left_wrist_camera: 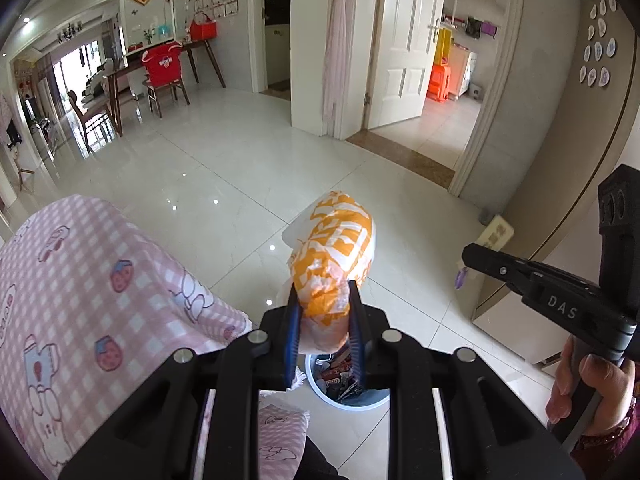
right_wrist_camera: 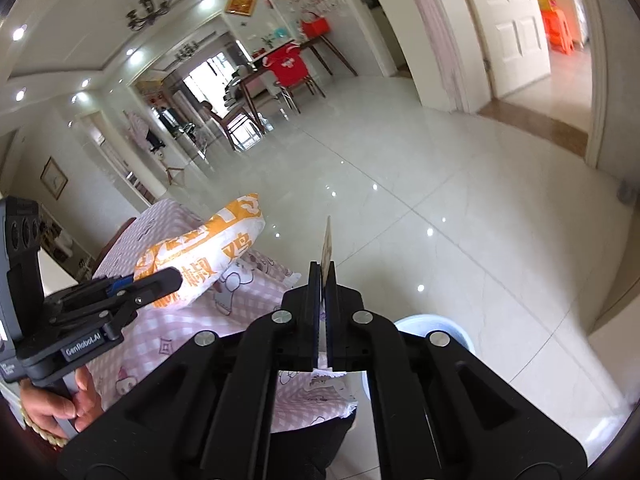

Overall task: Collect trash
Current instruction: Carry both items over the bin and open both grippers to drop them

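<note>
My left gripper [left_wrist_camera: 324, 312] clamps the orange-and-white bag [left_wrist_camera: 334, 248] directly above the bin [left_wrist_camera: 352, 394] beside the tabletop's [left_wrist_camera: 80, 288] corner. My right gripper [right_wrist_camera: 325, 280] pinches a thin card [right_wrist_camera: 328, 246]. I should lower before releasing so both land inside.

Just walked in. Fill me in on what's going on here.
A person is collecting trash with a handheld gripper in each hand. The left gripper is shut on an orange and white bag, holding it above a round trash bin on the floor that already has litter in it. The right gripper is shut on a thin flat card, held edge-on beside the table with the pink checked tablecloth. Neither item has been dropped yet.
</note>
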`<state>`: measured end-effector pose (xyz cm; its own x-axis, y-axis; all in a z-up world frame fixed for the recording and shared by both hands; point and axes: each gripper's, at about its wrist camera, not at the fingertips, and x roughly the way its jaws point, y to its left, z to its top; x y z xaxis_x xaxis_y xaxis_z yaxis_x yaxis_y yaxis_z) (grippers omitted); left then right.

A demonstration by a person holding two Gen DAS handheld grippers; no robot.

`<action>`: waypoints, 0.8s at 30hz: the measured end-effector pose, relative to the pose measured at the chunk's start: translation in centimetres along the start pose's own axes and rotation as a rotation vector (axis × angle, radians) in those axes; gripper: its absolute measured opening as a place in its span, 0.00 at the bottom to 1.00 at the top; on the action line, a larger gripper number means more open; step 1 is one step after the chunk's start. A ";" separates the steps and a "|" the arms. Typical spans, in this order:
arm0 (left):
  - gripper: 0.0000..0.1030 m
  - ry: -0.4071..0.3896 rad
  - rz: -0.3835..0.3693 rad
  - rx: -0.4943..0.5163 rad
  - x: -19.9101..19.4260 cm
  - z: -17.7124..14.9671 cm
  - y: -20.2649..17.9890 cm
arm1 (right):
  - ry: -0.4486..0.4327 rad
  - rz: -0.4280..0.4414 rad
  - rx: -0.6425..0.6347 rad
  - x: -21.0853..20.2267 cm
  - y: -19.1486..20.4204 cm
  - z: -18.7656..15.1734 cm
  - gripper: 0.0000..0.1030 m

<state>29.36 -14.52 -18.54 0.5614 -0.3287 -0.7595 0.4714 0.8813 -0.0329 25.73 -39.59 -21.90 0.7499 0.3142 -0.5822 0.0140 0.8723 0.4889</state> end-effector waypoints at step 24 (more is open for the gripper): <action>0.20 0.061 -0.028 0.069 4.7 0.7 -3.4 | -0.041 -0.074 0.014 -1.6 -0.8 -1.5 0.42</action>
<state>30.84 -19.31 -21.57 0.5063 -0.3294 -0.7970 0.5328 0.8462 -0.0113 23.51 -40.26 -22.35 0.7730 0.2336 -0.5899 0.0792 0.8870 0.4550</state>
